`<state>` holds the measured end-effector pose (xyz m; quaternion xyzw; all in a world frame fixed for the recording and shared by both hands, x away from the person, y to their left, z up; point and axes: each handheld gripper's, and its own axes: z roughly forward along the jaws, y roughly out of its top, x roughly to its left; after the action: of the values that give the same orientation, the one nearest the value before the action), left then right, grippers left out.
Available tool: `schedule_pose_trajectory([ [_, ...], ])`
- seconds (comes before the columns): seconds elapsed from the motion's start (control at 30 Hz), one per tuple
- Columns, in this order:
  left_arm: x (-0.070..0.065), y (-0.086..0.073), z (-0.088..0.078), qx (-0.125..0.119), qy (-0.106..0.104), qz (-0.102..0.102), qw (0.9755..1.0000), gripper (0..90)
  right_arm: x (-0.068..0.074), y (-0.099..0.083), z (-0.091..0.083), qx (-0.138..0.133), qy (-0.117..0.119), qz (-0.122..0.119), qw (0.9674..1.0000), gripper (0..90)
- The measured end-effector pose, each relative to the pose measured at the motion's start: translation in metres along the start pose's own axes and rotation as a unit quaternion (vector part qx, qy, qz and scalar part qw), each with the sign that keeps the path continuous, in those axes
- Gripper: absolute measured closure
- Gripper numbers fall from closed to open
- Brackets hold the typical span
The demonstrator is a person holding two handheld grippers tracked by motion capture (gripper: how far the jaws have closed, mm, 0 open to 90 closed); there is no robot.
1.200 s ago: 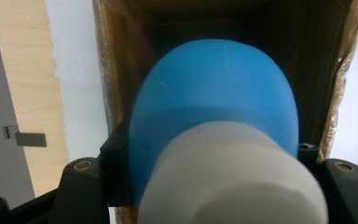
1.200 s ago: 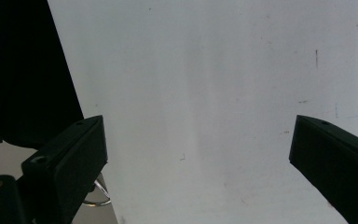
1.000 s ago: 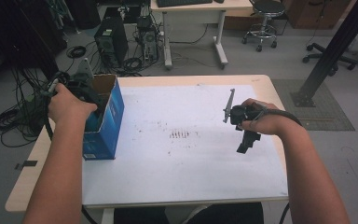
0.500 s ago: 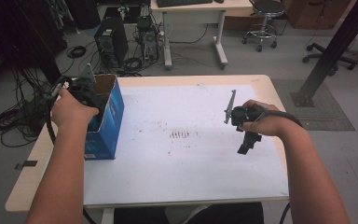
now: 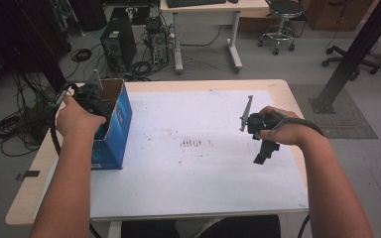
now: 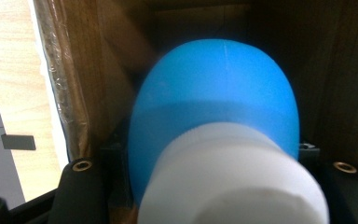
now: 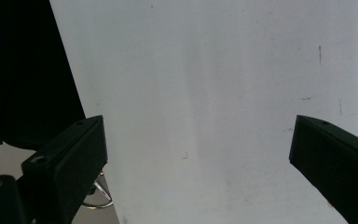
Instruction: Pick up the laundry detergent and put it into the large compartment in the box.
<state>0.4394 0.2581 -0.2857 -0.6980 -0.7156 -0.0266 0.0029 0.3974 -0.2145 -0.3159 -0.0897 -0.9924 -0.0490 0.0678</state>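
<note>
Inside the blue cardboard box point(image 5: 113, 130), the left claw point(image 6: 214, 186) clamps a smooth, rounded blue bottle point(image 6: 216, 102) (white cap); the right claw point(image 7: 196, 154) gapes wide over the white desk point(image 5: 193, 173).

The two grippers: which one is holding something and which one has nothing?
The left gripper, down in the blue box, is shut on a blue bottle with a white cap. The right gripper is open over the white sheet.
</note>
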Motion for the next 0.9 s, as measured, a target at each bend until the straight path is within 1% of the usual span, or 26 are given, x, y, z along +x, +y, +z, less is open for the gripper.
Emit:
schedule_pose_trajectory([
  [0.13, 0.0002, 0.0001, 0.0002, -0.001, 0.000, 0.000, 1.0000, 37.4, 0.0003, -0.0012, -0.0004, 0.002, -0.001, 0.001, 1.0000, 3.9],
  [0.23, -0.0005, 0.0001, 0.0005, 0.000, 0.000, 0.005, 1.0000, 37.2, 0.0008, -0.0016, 0.0001, 0.001, 0.000, 0.005, 1.0000, 3.9],
  [0.3, 0.0001, 0.0000, 0.0002, -0.002, -0.003, 0.005, 1.0000, 35.2, 0.0011, -0.0012, 0.0000, 0.002, 0.000, 0.004, 1.0000, 3.9],
  [0.4, 0.0005, 0.0001, 0.0007, -0.003, -0.002, 0.009, 1.0000, 34.8, 0.0012, -0.0013, -0.0001, 0.002, 0.000, 0.003, 1.0000, 3.9],
  [0.43, 0.0005, -0.0002, 0.0001, -0.006, -0.003, 0.006, 1.0000, 33.8, 0.0008, -0.0019, 0.0001, 0.000, 0.000, 0.001, 1.0000, 3.9],
  [0.5, 0.0004, -0.0003, -0.0002, -0.006, -0.003, 0.006, 1.0000, 32.8, 0.0005, -0.0027, 0.0002, 0.000, 0.000, 0.002, 1.0000, 3.9],
  [0.57, -0.0005, -0.0009, -0.0022, -0.011, -0.004, 0.001, 0.9999, 31.9, 0.0008, -0.0032, 0.0002, 0.001, 0.000, 0.005, 1.0000, 3.9],
  [0.6, -0.0013, -0.0007, -0.0029, -0.010, -0.004, 0.001, 0.9999, 31.6, 0.0002, -0.0035, 0.0003, 0.000, -0.001, 0.001, 1.0000, 3.9],
  [0.67, -0.0017, -0.0007, -0.0037, -0.009, -0.005, 0.001, 0.9999, 30.8, 0.0007, -0.0037, 0.0003, -0.001, 0.001, 0.003, 1.0000, 3.9],
  [0.7, -0.0014, -0.0010, -0.0047, -0.012, -0.004, -0.003, 0.9999, 30.8, 0.0007, -0.0038, 0.0004, -0.001, 0.000, 0.003, 1.0000, 3.9],
  [0.77, -0.0006, -0.0012, -0.0049, -0.010, -0.005, -0.007, 0.9999, 30.9, 0.0008, -0.0039, 0.0011, 0.000, 0.001, 0.004, 1.0000, 3.9],
  [0.9, -0.0020, -0.0017, -0.0078, -0.008, -0.002, -0.009, 0.9999, 30.9, 0.0003, -0.0042, 0.0021, -0.002, 0.001, 0.002, 1.0000, 3.9],
])
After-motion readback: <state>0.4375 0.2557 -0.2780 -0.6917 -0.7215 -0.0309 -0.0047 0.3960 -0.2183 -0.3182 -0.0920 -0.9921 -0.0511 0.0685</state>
